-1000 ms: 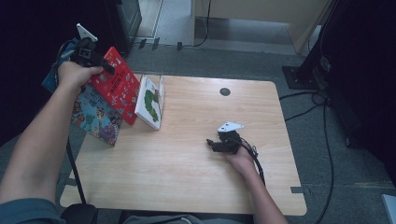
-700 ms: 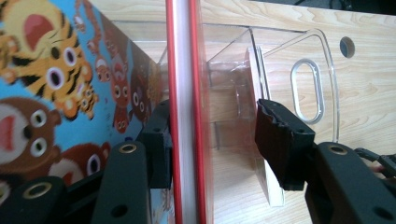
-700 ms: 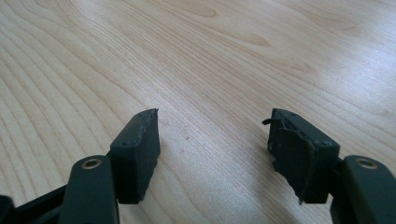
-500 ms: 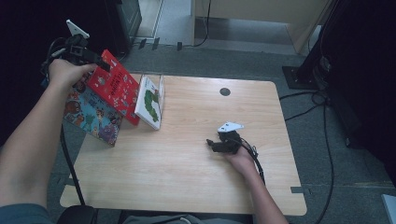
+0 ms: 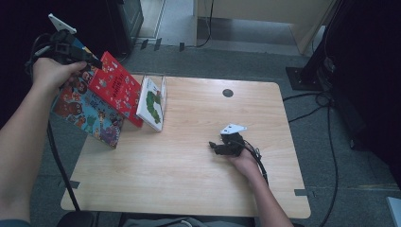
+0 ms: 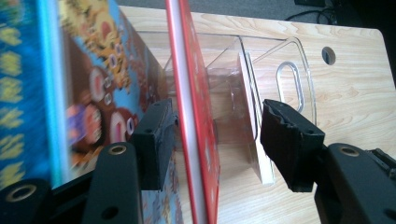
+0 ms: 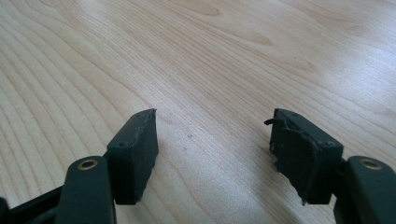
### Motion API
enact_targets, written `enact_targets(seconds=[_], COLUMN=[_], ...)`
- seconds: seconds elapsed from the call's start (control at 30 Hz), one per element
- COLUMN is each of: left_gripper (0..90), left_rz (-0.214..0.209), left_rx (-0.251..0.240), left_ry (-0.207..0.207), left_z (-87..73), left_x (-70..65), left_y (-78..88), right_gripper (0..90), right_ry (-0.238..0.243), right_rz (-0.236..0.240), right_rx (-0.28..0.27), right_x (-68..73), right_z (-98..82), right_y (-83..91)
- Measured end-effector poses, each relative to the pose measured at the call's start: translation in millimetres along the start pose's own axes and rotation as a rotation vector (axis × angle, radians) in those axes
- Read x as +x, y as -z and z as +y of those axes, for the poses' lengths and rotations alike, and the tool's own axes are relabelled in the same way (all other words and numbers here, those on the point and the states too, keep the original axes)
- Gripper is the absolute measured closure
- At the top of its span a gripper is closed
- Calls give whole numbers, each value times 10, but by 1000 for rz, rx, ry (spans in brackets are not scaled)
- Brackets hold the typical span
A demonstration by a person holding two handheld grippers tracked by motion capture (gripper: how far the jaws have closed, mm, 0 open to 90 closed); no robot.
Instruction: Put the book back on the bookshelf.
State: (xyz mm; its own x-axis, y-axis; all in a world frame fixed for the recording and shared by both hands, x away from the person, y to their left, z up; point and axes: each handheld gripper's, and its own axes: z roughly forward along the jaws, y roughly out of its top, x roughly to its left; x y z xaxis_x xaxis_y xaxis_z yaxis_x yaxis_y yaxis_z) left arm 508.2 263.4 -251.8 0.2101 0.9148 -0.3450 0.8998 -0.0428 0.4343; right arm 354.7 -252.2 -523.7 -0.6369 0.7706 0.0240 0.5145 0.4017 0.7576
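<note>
The red picture book [image 6: 196, 140] leans at the counter's [image 5: 198, 189] left edge against a larger blue one [image 5: 87, 111], beside the clear acrylic book stand [image 6: 285, 60]; with nothing gripping it, it could, I judge, slide or tip off that edge. It stands between the left tongs [image 6: 217, 140], whose jaws have just been opening and sit apart from its covers. The right tongs [image 7: 215, 149] rest open and empty mid-counter, well apart.

Books leaning at the left edge of a pale wooden bench [image 5: 189, 179]

The left gripper [image 5: 71, 47] hovers above a red picture book [image 5: 116, 87] and blue illustrated book [image 5: 87, 116]; the right gripper [image 5: 222, 147] rests mid-bench, beside a white caterpillar-cover book [image 5: 151, 104].
</note>
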Motion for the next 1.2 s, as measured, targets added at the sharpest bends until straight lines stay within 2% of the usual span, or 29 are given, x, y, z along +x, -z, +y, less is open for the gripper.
enact_targets(seconds=[0.13,0.27,0.47,0.53,0.63,0.73,0.8,0.9,1.2], left_gripper=[446,432,423,416,411,408,408,408,402], left_rz=[-19,-37,-72,-66,-108,-110,-112,-159,-203], left_rx=[-1,5,18,11,14,26,30,22,48], left_ry=[-13,-30,-73,-95,-122,-163,-167,-183,-236], left_z=[-75,-146,-265,-327,-447,-565,-639,-757,-1050], left_x=[-17,-89,-270,-357,-489,-585,-629,-705,-891], left_y=[83,134,139,123,54,-38,-91,-165,-394], right_gripper=[314,311,304,301,301,301,301,301,292], right_ry=[1,2,3,0,0,0,1,0,3], right_rz=[1,3,2,4,5,4,5,5,8], right_rx=[0,1,2,4,5,4,4,5,5], right_x=[1,2,4,8,7,8,7,7,8], right_z=[0,0,1,1,1,1,1,1,1], right_y=[-1,-1,-1,-1,0,-1,-1,0,-3])
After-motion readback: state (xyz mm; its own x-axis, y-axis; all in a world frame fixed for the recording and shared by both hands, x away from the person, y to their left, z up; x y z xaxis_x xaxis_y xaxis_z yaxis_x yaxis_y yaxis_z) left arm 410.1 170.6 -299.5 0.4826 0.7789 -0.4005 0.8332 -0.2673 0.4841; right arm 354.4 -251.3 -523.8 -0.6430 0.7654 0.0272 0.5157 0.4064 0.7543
